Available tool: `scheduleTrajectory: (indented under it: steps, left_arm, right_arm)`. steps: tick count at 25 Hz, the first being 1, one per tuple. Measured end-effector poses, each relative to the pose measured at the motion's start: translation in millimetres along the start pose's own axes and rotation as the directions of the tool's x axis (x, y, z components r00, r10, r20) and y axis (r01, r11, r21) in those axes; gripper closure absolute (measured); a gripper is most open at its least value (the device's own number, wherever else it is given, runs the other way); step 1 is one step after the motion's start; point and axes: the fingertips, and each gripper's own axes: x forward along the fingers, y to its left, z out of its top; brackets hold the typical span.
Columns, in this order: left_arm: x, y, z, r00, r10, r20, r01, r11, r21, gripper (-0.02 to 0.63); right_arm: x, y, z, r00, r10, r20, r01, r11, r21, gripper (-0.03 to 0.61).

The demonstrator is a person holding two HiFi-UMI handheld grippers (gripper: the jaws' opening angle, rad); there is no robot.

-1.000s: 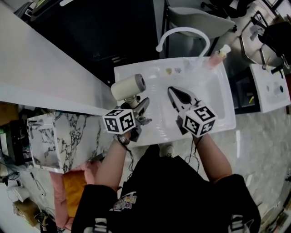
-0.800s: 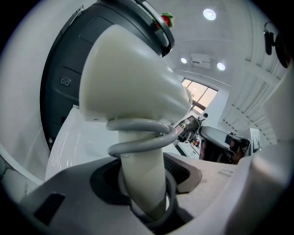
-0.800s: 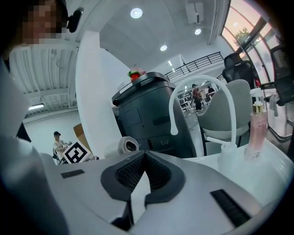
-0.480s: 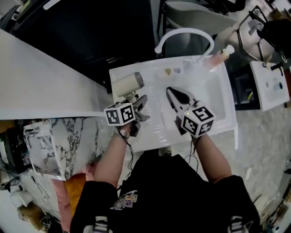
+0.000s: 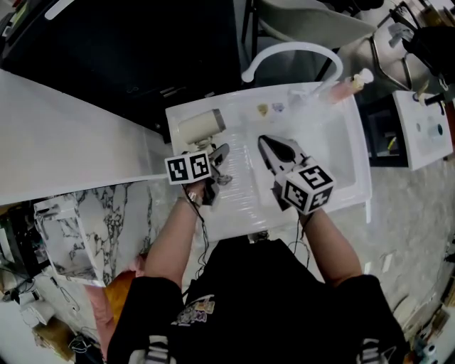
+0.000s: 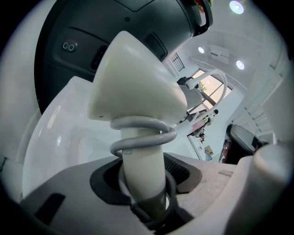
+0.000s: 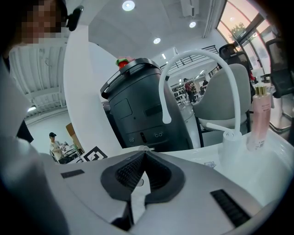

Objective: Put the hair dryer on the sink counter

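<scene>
At left edge of sink counter (image 5: 242, 202): left gripper (image 5: 215, 162) pinches hair dryer (image 5: 201, 129) handle, barrel beyond tips; right gripper (image 5: 273, 152) pressed together, empty.

**Bright, even indoor lighting; wide-angle distortion**

Recessed ceiling lamps (image 7: 128, 5) light the room from above, with soft, faint shadows. The white sink (image 5: 341, 153) carries mild glare. Both gripper views bend straight lines and darken toward the corners; their nearest foreground is soft.

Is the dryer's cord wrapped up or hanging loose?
Wrapped: the cord loops around the hair dryer handle, above the left tool gripping it.
</scene>
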Motion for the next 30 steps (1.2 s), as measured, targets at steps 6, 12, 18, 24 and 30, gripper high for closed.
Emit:
scheduleTrajectory:
  steps: [6, 12, 18, 24, 30]
  left_arm:
    - [18.8, 17.5, -2.3, 0.998, 0.021, -0.051, -0.022, 1.0, -0.007, 0.411]
    - [33.5, 34.9, -2.7, 0.995, 0.051, -0.086, -0.055, 0.998, -0.042, 0.411]
    - [44.4, 43.6, -6.2, 0.991, 0.069, -0.113, -0.078, 0.994, -0.075, 0.41]
    - [50.1, 46.8, -8.4, 0.989, 0.093, -0.114, -0.103, 0.992, -0.077, 0.405]
    - [55.2, 52.0, -13.9, 0.978, 0.157, -0.138, -0.164, 0.986, -0.039, 0.397]
  right_arm:
    - [3.5, -8.8, -9.3, 1.0, -0.017, -0.014, 0.017, 1.0, 0.023, 0.581]
    - [8.5, -12.9, -14.3, 0.999, -0.025, -0.028, 0.026, 0.999, 0.036, 0.581]
    - [9.2, -17.8, -19.4, 0.999, -0.03, -0.032, 0.032, 0.998, 0.047, 0.581]
    - [5.7, -23.5, -24.2, 0.999, -0.036, -0.037, 0.038, 0.997, 0.061, 0.581]
    - [4.8, -22.1, -25.3, 0.999, -0.032, -0.04, 0.034, 0.997, 0.068, 0.58]
